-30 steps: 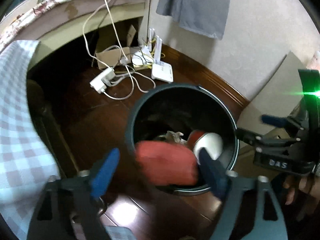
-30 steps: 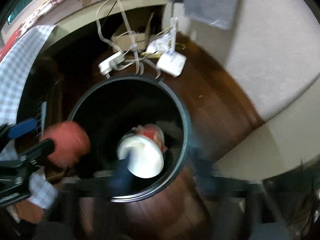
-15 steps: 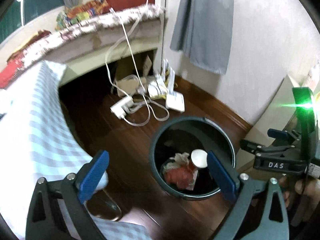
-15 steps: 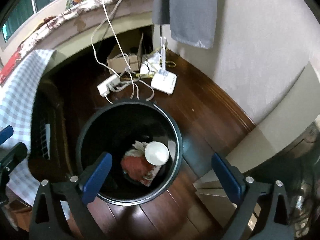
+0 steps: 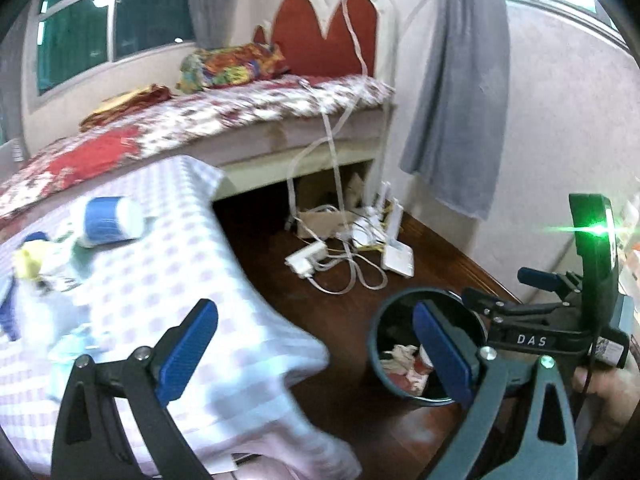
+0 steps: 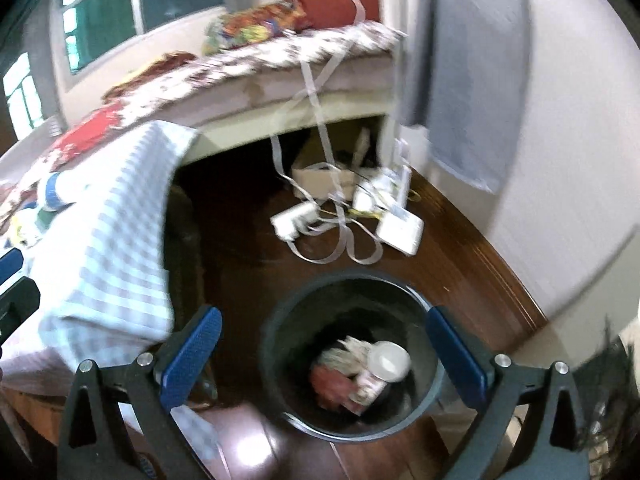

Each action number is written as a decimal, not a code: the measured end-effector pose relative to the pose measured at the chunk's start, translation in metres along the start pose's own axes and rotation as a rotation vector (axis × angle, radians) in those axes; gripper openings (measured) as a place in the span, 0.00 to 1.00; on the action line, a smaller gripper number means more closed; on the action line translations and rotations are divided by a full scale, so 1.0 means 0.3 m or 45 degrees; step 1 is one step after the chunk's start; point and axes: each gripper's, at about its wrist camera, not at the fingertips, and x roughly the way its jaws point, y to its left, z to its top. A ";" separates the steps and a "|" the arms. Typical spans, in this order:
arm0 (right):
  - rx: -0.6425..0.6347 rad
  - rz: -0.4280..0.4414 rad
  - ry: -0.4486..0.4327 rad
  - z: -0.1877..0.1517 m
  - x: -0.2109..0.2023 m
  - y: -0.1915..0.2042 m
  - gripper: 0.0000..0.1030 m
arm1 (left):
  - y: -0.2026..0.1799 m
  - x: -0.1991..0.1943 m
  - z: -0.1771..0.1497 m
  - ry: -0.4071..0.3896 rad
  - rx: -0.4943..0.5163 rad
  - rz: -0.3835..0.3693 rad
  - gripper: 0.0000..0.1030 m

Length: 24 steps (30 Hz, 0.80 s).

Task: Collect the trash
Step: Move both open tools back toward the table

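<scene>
The dark round trash bin (image 6: 276, 312) stands on the wooden floor. In it lie a white cup (image 6: 389, 361), a red crumpled wrapper (image 6: 329, 385) and crumpled paper (image 6: 349, 350). My right gripper (image 6: 324, 360) hangs above the bin, open and empty. My left gripper (image 5: 314, 350) is open and empty too, over the corner of the checked tablecloth (image 5: 168, 264), with the bin (image 5: 374, 344) behind its right finger. In the left wrist view the right gripper (image 5: 500, 288) shows at the right, held by a hand (image 5: 608, 400). A blue-and-white container (image 5: 108, 222) and a yellow item (image 5: 26, 262) lie on the cloth.
White cables, a power strip (image 5: 306, 260) and a white router (image 5: 398, 260) lie on the floor beyond the bin, by a cardboard box (image 5: 320, 220) under the bed (image 5: 248, 104). A grey curtain (image 5: 456, 120) hangs on the wall to the right. The table edge is left of the bin.
Both grippers have risen and tilted up away from the bin. The red wrapper and the white cup, a second ago at the jaws, now lie inside it. The right jaws opened wider.
</scene>
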 end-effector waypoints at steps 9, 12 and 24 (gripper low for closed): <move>-0.184 0.189 0.009 0.045 -0.020 0.326 1.00 | 0.273 -0.152 -0.071 -0.051 -0.166 0.212 0.96; -0.250 0.270 -0.012 0.050 -0.046 0.428 1.00 | 0.376 -0.209 -0.102 -0.077 -0.244 0.290 0.96; -0.505 0.527 -0.037 0.000 -0.112 0.906 1.00 | 0.683 -0.356 -0.281 -0.087 -0.467 0.504 0.95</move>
